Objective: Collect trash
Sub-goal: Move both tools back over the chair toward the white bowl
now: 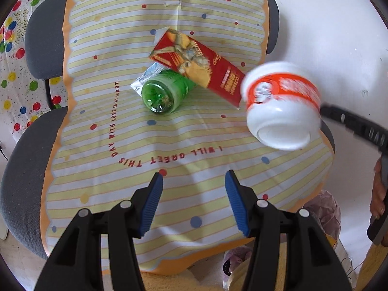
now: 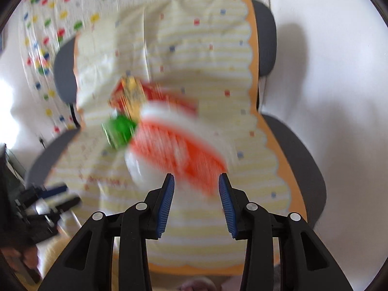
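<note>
Between the right hand-held gripper's (image 2: 196, 178) half-open, empty jaws, just ahead, blurs the white-and-orange cup (image 2: 174, 148).

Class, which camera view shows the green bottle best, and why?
The left wrist view: the green bottle lies sharp and whole, base toward the camera, beside the red box. The right wrist view is motion-blurred and shows only a green smear partly behind the white cup.

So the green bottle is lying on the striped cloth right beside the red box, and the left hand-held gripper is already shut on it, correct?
Not quite. The left wrist view shows the left hand-held gripper open and empty, short of the green bottle. The bottle does lie on the striped cloth beside the red box.
</note>
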Available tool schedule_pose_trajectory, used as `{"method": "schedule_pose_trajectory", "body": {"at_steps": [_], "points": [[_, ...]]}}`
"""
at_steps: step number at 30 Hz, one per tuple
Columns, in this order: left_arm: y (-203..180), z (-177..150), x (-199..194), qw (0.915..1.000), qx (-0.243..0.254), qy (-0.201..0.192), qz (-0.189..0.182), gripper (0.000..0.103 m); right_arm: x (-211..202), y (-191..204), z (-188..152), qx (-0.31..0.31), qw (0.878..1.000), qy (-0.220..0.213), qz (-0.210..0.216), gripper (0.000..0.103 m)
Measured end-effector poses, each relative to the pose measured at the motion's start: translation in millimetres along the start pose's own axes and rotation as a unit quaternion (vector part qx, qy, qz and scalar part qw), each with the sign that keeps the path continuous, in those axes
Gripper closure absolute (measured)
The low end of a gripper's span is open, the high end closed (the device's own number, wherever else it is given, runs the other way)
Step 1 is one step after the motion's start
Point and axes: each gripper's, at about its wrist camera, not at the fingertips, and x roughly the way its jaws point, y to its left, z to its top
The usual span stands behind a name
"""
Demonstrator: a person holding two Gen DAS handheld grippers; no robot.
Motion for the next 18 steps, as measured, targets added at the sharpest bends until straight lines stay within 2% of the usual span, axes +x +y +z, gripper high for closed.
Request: {"method": "schedule_pose_trajectory", "body": {"at_steps": [2,4,7,10,14,18], "points": [[-1,2,0,1.0000,-0.001,-0.001,0.002,0.051,4,2,12,0.011,1.000,-0.010,0.002,0.059],[-6,3,1,1.0000,0.004,0.001,0.001,0.050,10,6,16,0.015,1.000,-0.002,0.007,0.059],[-9,3,3,0.9999,0.011,0.003,0.001,0.050,20,23,5,-0.011,0.999,0.027,0.034,0.058],[-6,3,6,0.9999,0.007,0.008,0.004,0.050,14,32,-5,-0.030,0.998,0.031,0.035,0.058],[-3,3,6,0.9999,0.003,0.011,0.006,0.050,-15,26,-5,-0.001,0.999,-0.010,0.032,0.057],[-1,5,3,0.9999,0.001,0.008,0.010,0.050,-16,12,20,0.028,0.998,-0.049,0.003,0.054]]}}
